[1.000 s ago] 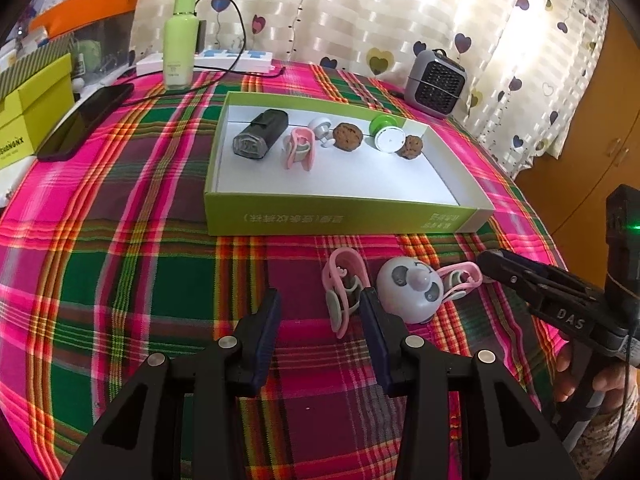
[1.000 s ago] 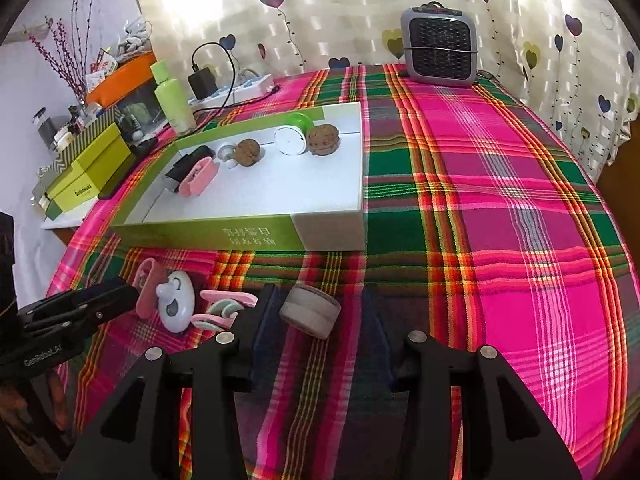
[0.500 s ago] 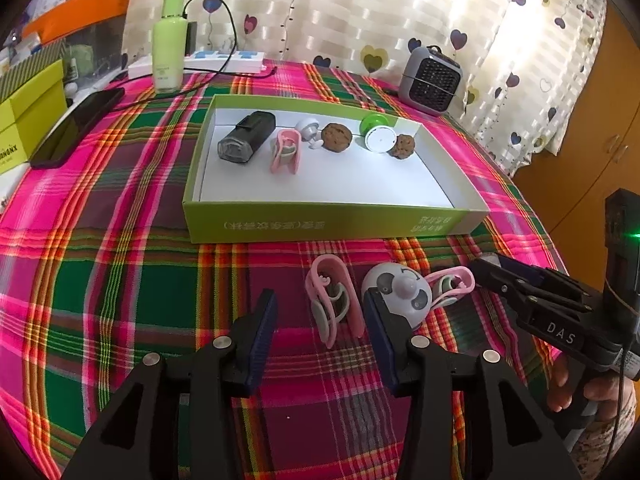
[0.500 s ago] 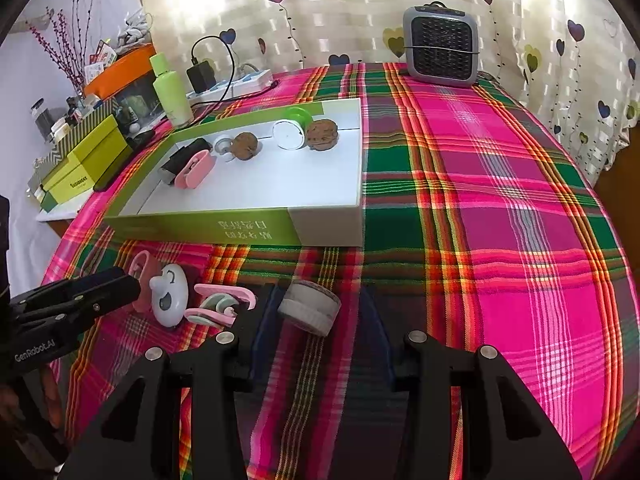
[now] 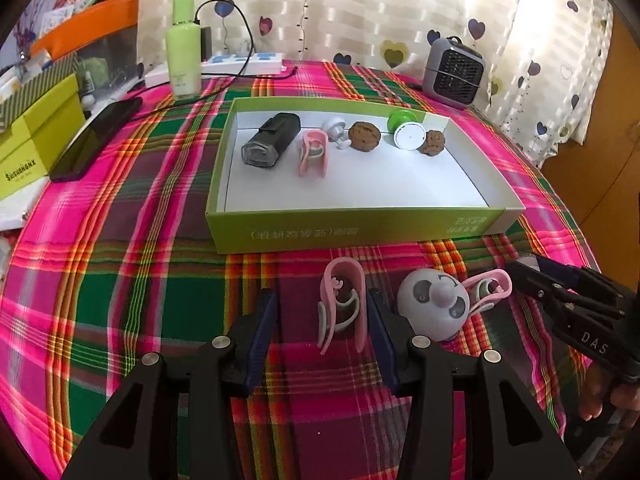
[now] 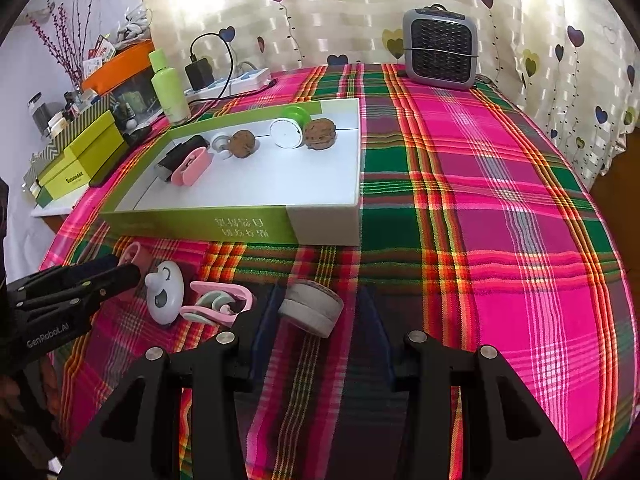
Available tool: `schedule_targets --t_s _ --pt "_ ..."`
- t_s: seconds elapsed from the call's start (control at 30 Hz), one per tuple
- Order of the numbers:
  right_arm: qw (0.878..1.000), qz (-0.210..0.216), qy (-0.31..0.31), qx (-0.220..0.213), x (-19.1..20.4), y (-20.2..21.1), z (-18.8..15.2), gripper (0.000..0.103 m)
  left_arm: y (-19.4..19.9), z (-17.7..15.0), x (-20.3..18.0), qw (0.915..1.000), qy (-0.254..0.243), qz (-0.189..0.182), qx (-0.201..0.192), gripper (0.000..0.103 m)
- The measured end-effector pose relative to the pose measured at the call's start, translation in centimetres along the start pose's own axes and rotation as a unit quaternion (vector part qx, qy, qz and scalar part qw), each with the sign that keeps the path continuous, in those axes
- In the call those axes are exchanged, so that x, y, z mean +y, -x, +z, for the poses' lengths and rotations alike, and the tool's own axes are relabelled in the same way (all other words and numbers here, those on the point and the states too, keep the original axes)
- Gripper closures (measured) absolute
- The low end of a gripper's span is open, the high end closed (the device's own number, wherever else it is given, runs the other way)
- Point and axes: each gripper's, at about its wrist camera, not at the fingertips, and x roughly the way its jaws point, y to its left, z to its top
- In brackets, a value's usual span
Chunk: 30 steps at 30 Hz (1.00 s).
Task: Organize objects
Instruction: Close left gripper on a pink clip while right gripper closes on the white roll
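Observation:
On the plaid cloth a pink clip [image 5: 342, 308] lies between the fingers of my left gripper [image 5: 322, 294], close to the right finger. The left finger stands well clear of it, so the gripper is open. Right of the clip sit a white round panda-faced toy [image 5: 434, 308] and a second pink clip [image 5: 488, 290]. My right gripper [image 6: 320, 292] is open around a grey disc [image 6: 312, 310], with a gap on the disc's right side. Behind these things stands the green-and-white box [image 5: 352, 232], which holds a black device [image 5: 272, 142], a pink clip, two walnuts and a green-and-white round thing.
A grey heater [image 6: 440, 48] stands at the back of the table. At the back left are a green bottle [image 5: 183, 48], a power strip with cables, a dark phone [image 5: 96, 140] and yellow-green boxes [image 5: 36, 132]. The round table's edge curves down at the right.
My left gripper's jaws have spread a little and the view has tilted slightly. The pink clip now sits a bit deeper between the fingers. The right gripper has stayed still.

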Motion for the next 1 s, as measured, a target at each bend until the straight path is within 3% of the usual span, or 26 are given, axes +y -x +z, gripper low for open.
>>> schedule_targets --t_s 0.33,0.57,1.0 --pt "1.000 0.002 -0.002 -0.001 -0.11 0.03 -0.05 0.060 -0.24 0.17 0.02 1.0000 0.000 0.003 -0.006 0.060" --pt "1.000 -0.006 -0.001 0.000 -0.17 0.04 -0.04 0.067 -0.36 0.45 0.28 0.9999 0.003 0.012 -0.008 0.075" --pt "1.000 -0.010 -0.001 -0.001 -0.13 0.09 -0.11 0.071 -0.33 0.31 0.55 0.9998 0.006 0.015 -0.010 0.082"
